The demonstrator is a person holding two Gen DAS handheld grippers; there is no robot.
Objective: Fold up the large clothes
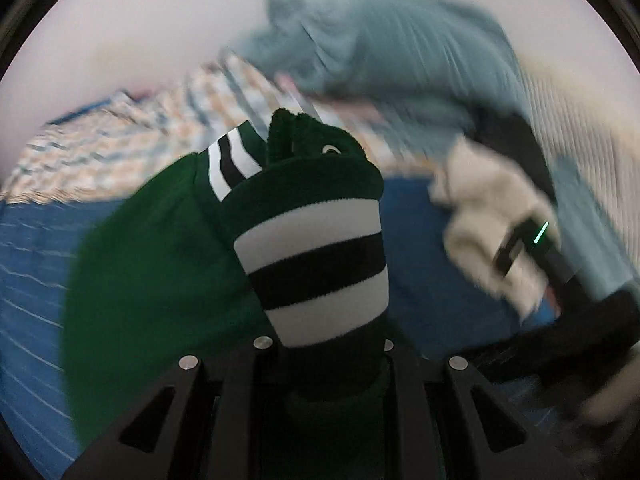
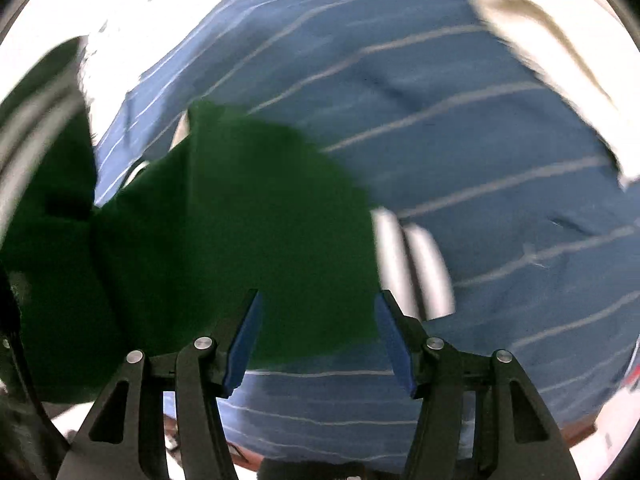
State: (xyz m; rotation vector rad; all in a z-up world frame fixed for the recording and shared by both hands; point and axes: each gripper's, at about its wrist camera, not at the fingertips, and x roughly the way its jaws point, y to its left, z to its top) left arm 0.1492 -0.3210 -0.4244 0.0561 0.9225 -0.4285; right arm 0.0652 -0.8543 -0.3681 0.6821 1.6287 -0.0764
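Green knit garment w/ black-and-white striped ribbed cuffs is bunched up in the left gripper; jaws closed on the striped cuff end, fabric standing up btwn the fingers and hiding the tips. Rest of the garment trails down onto the blue bedsheet w/ thin white stripes, toward its near edge in the right wrist view. Right gripper is wide open, blue pads apart, nothing held; it hovers just over the green cloth and a second striped cuff lying beside it.

Both views are motion-blurred, so details are approx. Farther back on the bed: a grey-blue heap of clothes, a checked pastel cloth and a cream fleece item.

Step, as I read it: picking up and spreading the garment, fold not begun. Next move prob. calls for the right gripper to close on the free cuff or hem, then both pull apart to lay it flat on the sheet.
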